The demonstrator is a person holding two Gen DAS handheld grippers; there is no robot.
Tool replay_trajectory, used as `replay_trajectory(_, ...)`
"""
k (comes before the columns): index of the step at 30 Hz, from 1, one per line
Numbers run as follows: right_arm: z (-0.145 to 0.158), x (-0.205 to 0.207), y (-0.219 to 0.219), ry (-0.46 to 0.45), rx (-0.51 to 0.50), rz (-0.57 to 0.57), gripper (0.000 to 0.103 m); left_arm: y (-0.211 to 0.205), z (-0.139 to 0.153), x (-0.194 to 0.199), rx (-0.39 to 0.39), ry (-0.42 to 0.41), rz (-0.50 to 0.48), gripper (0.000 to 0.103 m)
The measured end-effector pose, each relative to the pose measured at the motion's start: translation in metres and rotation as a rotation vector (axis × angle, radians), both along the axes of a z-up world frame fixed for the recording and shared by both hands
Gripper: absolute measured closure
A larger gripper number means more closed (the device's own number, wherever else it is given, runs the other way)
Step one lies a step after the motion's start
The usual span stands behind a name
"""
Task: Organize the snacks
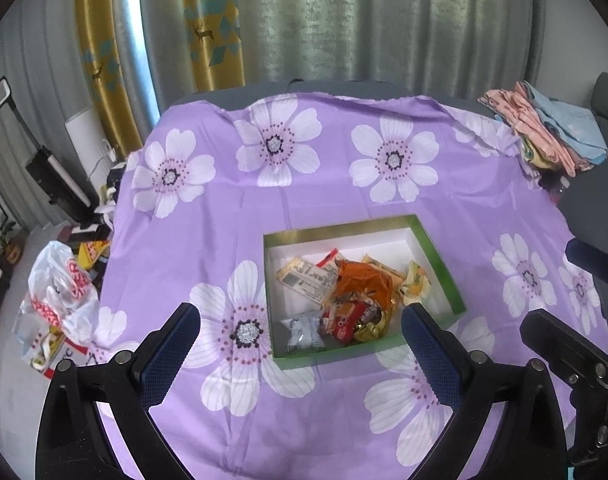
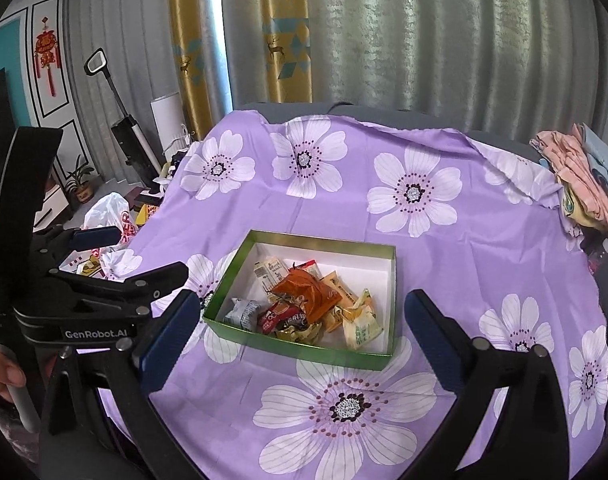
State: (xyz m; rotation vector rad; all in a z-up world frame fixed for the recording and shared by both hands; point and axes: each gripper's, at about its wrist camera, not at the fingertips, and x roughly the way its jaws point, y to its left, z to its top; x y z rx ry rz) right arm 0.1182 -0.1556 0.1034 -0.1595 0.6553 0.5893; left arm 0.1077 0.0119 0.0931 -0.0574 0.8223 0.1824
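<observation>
Both the left gripper [image 1: 300,336] and right gripper [image 2: 298,324] are hovering wide open, holding nothing; snacks [image 2: 304,304] are sitting boxed in the green box [image 2: 304,346], so withdrawing gently seems wise.

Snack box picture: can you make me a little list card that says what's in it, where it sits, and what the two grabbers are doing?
box: green box, white inside, no lid on it
in the box: orange packet, red packet, grey packet, pale yellow packets, gold wrappers
where they lie: piled toward the near side
box sits on: purple flowered cloth
left hand-held gripper: open, empty, held back from box
right hand-held gripper: open, empty, held back from box
loose snacks on cloth: none seen
</observation>
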Motion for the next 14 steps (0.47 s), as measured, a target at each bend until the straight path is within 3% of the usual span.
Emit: replay_trajectory(14,0.006,0.0014,-0.0006,-0.012,-0.004,-0.008,0.001,-0.0047,0.0036,0.0055,-0.005,-0.021,-0.008,0.003)
